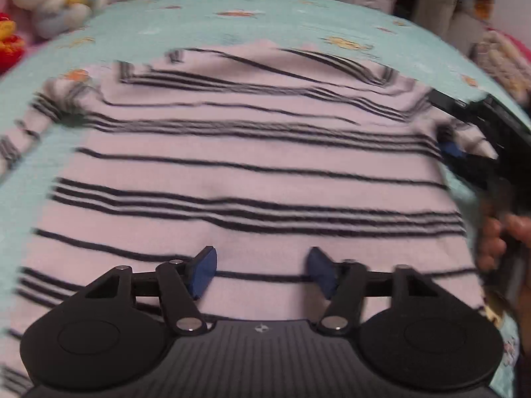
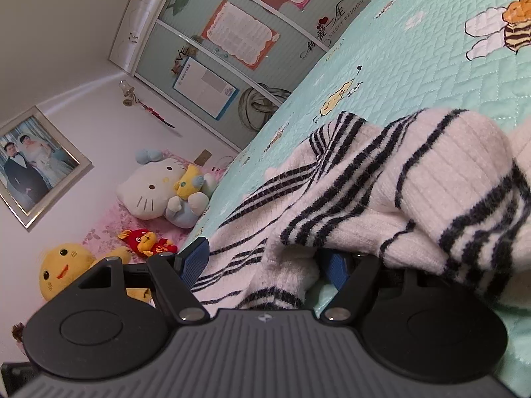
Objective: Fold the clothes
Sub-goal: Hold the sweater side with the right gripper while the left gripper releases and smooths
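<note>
Barely begun: my left gripper (image 1: 262, 272) hovers unclenched over the sweater (image 1: 245, 172), right gripper (image 2: 265, 265) gapes around its unfolded sleeve (image 2: 415, 199).

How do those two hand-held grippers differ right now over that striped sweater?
The left gripper hovers over the flat middle of the striped sweater, jaws open on nothing. The right gripper sits low at the sweater's edge, a bunched sleeve draped across one blue pad. Both share black frames, blue pads and parted jaws.

fuzzy ribbed knit sweater (image 2: 448, 179); quilted cotton-like bedspread (image 2: 415, 66); matt plastic right gripper (image 2: 265, 265).
</note>
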The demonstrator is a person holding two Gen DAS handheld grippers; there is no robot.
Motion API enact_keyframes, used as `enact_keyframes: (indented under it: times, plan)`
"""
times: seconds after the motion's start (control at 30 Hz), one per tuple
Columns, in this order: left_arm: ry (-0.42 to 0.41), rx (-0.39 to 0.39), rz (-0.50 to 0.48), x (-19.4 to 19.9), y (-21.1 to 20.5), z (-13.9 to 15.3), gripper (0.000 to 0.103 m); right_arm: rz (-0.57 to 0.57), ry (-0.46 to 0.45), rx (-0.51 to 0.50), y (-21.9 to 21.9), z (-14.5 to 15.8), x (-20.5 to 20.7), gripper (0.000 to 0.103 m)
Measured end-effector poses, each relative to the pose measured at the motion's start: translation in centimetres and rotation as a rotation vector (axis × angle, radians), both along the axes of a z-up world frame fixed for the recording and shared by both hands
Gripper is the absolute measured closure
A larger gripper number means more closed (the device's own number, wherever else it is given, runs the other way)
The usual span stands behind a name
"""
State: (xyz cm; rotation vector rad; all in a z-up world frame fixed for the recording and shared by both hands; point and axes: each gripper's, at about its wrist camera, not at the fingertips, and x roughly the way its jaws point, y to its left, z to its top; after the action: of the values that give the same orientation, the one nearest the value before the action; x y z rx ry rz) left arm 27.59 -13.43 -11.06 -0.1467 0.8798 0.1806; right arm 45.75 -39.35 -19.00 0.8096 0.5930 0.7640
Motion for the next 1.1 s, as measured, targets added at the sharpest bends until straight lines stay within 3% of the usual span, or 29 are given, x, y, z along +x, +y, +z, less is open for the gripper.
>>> enact_keyframes:
  times: [0.07,0.17,0.23,0.3,0.33,0.5,0.6,0.63,0.77,0.8,0.83,0.87,0.9,0.97,1.0,1.03,1.07,1.1]
  plan:
    - [-0.009,0.021,-0.011,0.1,-0.8,1.1,0.045,0.003,0.002,0.002,0.0,0.0,0.1,0.030]
    - [-0.034,-0.088,-0.115,0.4,-4.3,1.2,0.044,0.013,0.009,0.004,-0.1,0.1,0.2,0.032]
    - [0.041,-0.136,-0.169,0.9,-6.9,-1.1,0.038,0.010,0.024,0.002,-0.3,0.0,0.4,0.040]
    - [0.013,0.032,-0.199,0.2,-9.2,-1.5,0.037,0.007,0.053,0.015,-0.8,-0.2,0.7,0.047]
    - [0.017,0.045,-0.194,0.1,-9.3,-1.2,0.037,0.006,0.068,0.023,-1.0,-0.3,0.9,0.053]
    - [0.058,-0.004,-0.115,-1.0,-6.0,0.2,0.043,-0.030,0.107,0.020,-2.1,-0.5,1.4,0.073]
    - [0.054,-0.034,-0.186,-3.2,-6.7,1.1,0.041,-0.081,0.095,-0.038,-2.6,-0.2,1.2,0.084]
    - [0.063,-0.011,-0.207,-4.1,-7.6,0.8,0.040,-0.078,0.093,-0.048,-2.7,-0.2,1.3,0.085]
    - [0.081,0.055,-0.281,-6.9,-10.7,0.0,0.040,-0.076,0.113,-0.003,-2.8,-0.3,1.3,0.081]
    - [0.072,0.055,-0.295,-7.1,-11.1,0.1,0.040,-0.066,0.122,0.019,-2.8,-0.2,1.3,0.077]
    - [0.065,0.049,-0.308,-7.4,-11.5,0.2,0.040,-0.049,0.122,0.024,-2.5,-0.2,1.3,0.063]
    - [0.069,-0.002,-0.318,-7.2,-11.5,0.1,0.040,-0.026,0.110,0.007,-1.9,0.0,1.2,0.047]
    - [0.074,-0.054,-0.341,-7.1,-11.8,-0.1,0.039,-0.003,0.098,-0.010,-1.3,0.1,1.2,0.044]
    - [0.083,-0.082,-0.378,-7.1,-12.5,-0.6,0.035,0.033,0.076,-0.050,-0.2,0.4,1.0,0.045]
    - [0.083,-0.086,-0.379,-7.4,-12.7,-0.9,0.035,0.034,0.069,-0.080,0.2,0.4,1.0,0.048]
    - [0.083,-0.092,-0.381,-7.7,-12.9,-1.2,0.034,0.035,0.062,-0.110,0.6,0.5,0.9,0.064]
    - [0.087,-0.103,-0.393,-7.9,-12.8,-1.2,0.034,0.036,0.055,-0.141,1.0,0.5,0.8,0.093]
    - [0.090,-0.115,-0.405,-8.1,-12.8,-1.1,0.034,0.019,0.055,-0.160,1.0,0.5,0.8,0.093]
